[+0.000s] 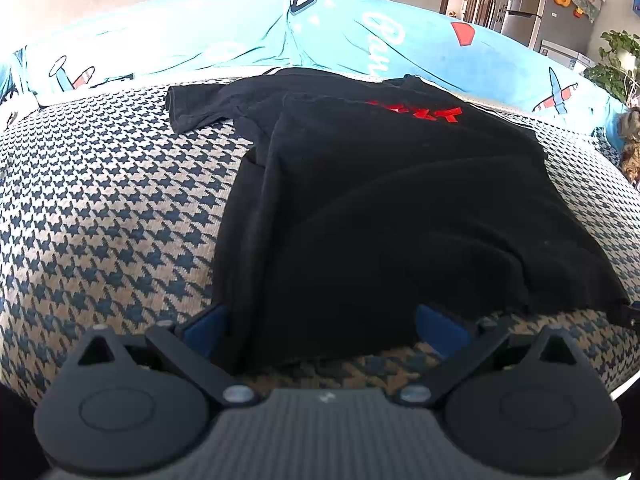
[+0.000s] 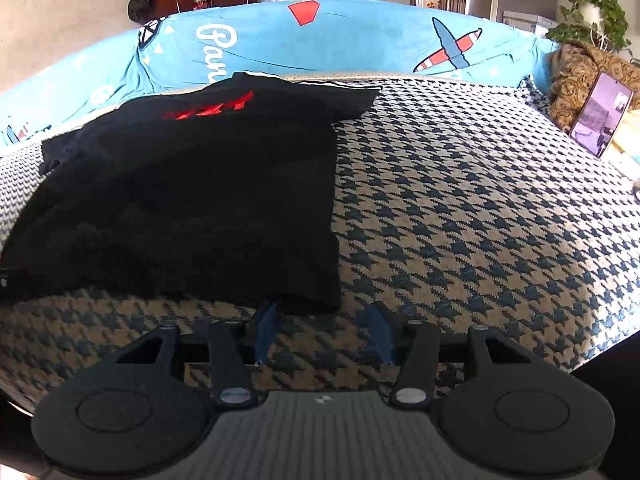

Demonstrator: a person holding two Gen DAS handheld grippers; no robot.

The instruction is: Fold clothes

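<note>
1. Left wrist view: the left tongs [image 1: 322,328] sit low at 6 o'clock, aimed level along the houndstooth cover [image 1: 104,216], their blue fingers [image 1: 208,330] spread wide. The near hem of the black T-shirt [image 1: 384,208] lies between the two fingers, and the jaws are not pinched on it.
2. In the same view the shirt runs from 6 o'clock up toward 12 o'clock, one sleeve reaching out at 11 o'clock. Its red print [image 1: 416,110] sits near the far end. A blue airplane-print sheet [image 1: 248,40] curves behind it at 12 o'clock.
3. Right wrist view: the right tongs [image 2: 324,332] are held low at 6 o'clock, pointing forward over the cover [image 2: 480,208], fingers [image 2: 266,330] parted with bare cover between them. The shirt's near right corner lies just beyond the left fingertip.
4. Here the shirt [image 2: 192,200] fills the area from 9 to 11 o'clock, red print [image 2: 212,110] at the far end. A phone [image 2: 600,114] leans at 2 o'clock, screen lit.
</note>
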